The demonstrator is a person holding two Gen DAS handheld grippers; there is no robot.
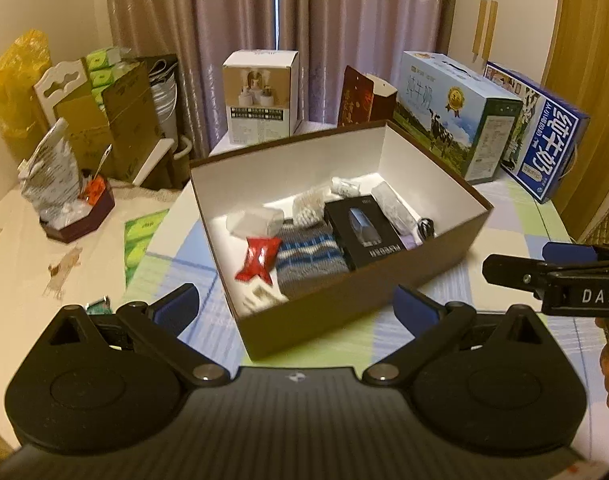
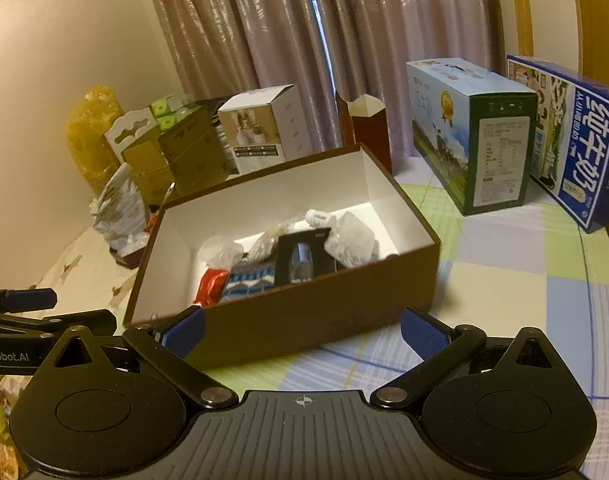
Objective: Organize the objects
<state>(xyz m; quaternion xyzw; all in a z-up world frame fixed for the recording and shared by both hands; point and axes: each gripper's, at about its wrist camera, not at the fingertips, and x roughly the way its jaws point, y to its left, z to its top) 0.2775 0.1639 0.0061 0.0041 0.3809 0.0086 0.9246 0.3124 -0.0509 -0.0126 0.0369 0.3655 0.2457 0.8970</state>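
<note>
Open brown box (image 1: 344,304) on a checked tablecloth (image 1: 516,216), white inside, lid off. Inside, toward the near end: red packet (image 1: 258,258) beside a striped knit (image 1: 308,260), black carton (image 1: 362,230) to its right, clear wrapped bits (image 1: 260,218) and a small white bottle (image 2: 319,218) farther back. Left gripper (image 1: 296,304) just short of the box's near wall, fingers spread wide, nothing between them. Right gripper (image 2: 302,330) likewise spread and empty, facing the box's long side. Behind the box: white carton (image 1: 260,96), two milk cases (image 1: 460,112), curtain (image 1: 284,20)
</note>
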